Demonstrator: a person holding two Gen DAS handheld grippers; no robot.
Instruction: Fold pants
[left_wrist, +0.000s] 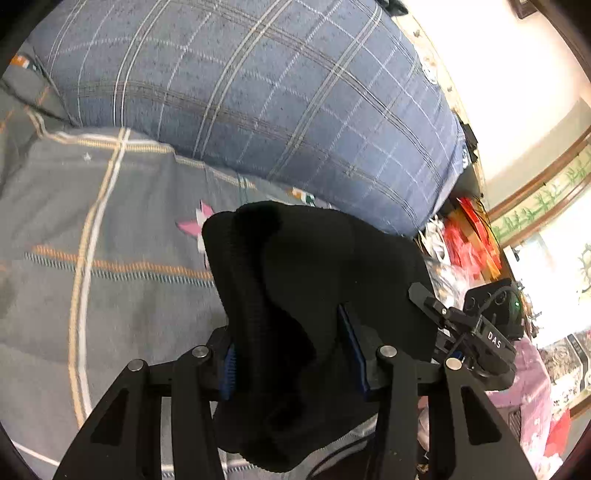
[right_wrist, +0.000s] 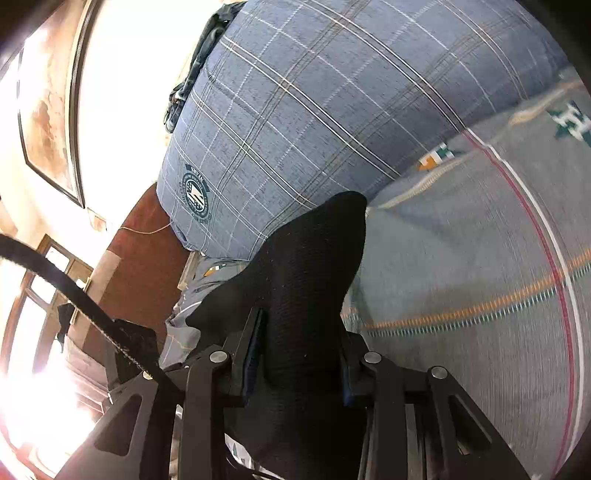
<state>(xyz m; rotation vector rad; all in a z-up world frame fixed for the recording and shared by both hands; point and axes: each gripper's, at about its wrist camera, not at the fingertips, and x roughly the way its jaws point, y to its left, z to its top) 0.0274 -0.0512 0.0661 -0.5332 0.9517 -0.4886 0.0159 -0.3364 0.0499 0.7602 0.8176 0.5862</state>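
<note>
Black pants (left_wrist: 295, 295): bunched cloth clamped in left claw (left_wrist: 291, 354) and right claw (right_wrist: 299, 354) alike. Gray bedsheet (left_wrist: 110, 221) below; blue plaid pillow (left_wrist: 258, 92) at 12 o'clock.

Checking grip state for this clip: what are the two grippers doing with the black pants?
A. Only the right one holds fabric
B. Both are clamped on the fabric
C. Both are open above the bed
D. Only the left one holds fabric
B: the left gripper and the right gripper each have black pants fabric bunched between their fingers.
</note>
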